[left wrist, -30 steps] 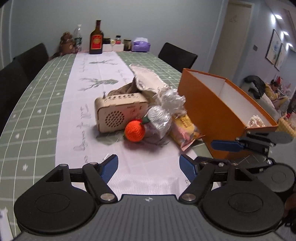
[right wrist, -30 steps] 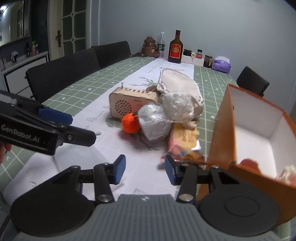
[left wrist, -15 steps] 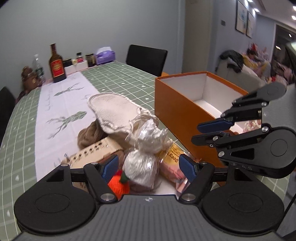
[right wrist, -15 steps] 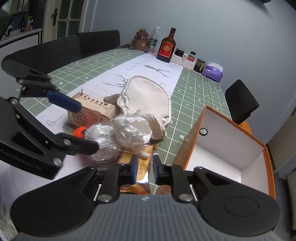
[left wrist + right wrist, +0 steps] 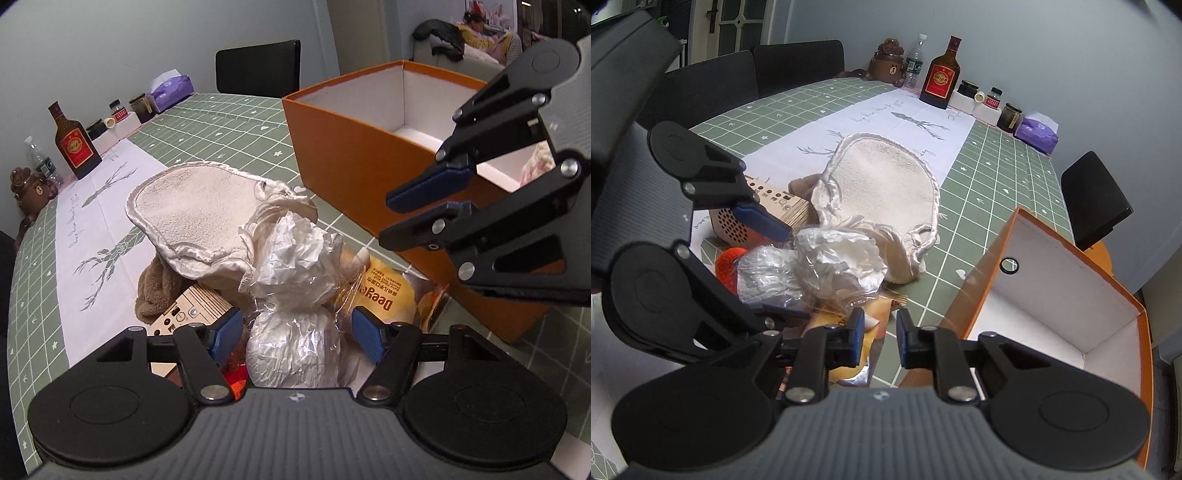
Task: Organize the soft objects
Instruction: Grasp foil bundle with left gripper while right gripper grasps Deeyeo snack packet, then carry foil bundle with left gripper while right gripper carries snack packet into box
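A pile lies on the table runner: a cream terry cloth [image 5: 195, 210] [image 5: 886, 184], a brown plush piece [image 5: 155, 288], two silver foil-wrapped bundles, an orange knitted ball [image 5: 727, 264] and a yellow snack packet [image 5: 384, 291]. My left gripper [image 5: 297, 336] [image 5: 783, 273] straddles the nearer foil bundle [image 5: 291, 347] [image 5: 768, 277]. Its jaws are closing, and the pads stand just clear of the wrap. My right gripper [image 5: 881, 339] [image 5: 402, 214] hovers over the packet beside the orange box [image 5: 351, 147] [image 5: 997, 291]. Only a narrow gap shows between its pads, with nothing in it.
A wooden radio-like box [image 5: 192, 306] [image 5: 738, 225] lies against the pile. Something pale and fluffy [image 5: 535, 162] is inside the orange box. At the far end stand a liquor bottle [image 5: 938, 81], jars, a purple tissue pack [image 5: 171, 86] and a bear figure [image 5: 888, 61]. Black chairs [image 5: 258, 66] surround the table.
My left gripper rolled and moved in over the pile, so the foil bundle is now between its fingers. My right gripper narrowed its jaws and moved toward the orange box.
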Motion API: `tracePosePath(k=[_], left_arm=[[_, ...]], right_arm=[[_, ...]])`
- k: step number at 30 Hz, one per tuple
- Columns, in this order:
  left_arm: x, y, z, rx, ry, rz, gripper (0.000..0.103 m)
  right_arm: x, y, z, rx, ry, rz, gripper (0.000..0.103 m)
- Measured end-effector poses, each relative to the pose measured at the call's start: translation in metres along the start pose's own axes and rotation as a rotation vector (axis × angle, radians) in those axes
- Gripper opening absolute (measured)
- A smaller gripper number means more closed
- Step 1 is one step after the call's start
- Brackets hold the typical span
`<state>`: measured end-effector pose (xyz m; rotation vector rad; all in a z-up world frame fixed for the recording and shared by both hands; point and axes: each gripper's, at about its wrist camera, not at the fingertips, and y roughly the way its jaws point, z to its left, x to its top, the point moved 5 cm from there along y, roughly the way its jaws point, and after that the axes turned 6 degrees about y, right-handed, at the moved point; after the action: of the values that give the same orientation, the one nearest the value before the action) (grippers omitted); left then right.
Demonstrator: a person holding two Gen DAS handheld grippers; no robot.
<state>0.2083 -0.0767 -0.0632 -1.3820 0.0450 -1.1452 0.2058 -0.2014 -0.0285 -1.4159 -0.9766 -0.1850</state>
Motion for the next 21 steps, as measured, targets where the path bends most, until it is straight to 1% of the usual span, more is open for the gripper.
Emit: tracePosePath(k=[4,5,8,10,14,16,19,21], left_arm=[[-0.001,0.003,-0.009,0.075,0.003,0.012,0.076],[-0.002,0.004,-0.012,0.090,0.004,0.014,0.070],[-0.005,0.003,-0.015,0.120,-0.020,-0.002,0.060],[-0.006,-0.001,-0.014,0.122,-0.052,-0.017,0.058],[-0.007,-0.016,-0.010,0.137,-0.114,-0.042,0.054],[-0.009,-0.025,-0.007,0.135,-0.161,-0.049,0.054],[-0.012,-0.038,-0.003,0.111,-0.241,-0.050,0.054],[-0.015,-0.047,-0.002,0.103,-0.270,-0.049,0.054]], right_arm=[[-0.001,0.003,0.002,0.014,-0.015,0.009,0.016],[-0.001,0.005,0.002,0.015,-0.021,0.014,0.016],[0.000,0.008,0.005,0.012,-0.036,0.024,0.016],[0.000,0.008,0.007,0.010,-0.040,0.025,0.017],[-0.001,0.005,0.008,0.009,-0.039,0.023,0.029],[-0.001,0.001,0.008,0.008,-0.044,0.017,0.030],[0.000,-0.005,0.006,0.003,-0.041,0.010,0.032],[0.000,-0.006,0.007,0.002,-0.040,0.018,0.034]])
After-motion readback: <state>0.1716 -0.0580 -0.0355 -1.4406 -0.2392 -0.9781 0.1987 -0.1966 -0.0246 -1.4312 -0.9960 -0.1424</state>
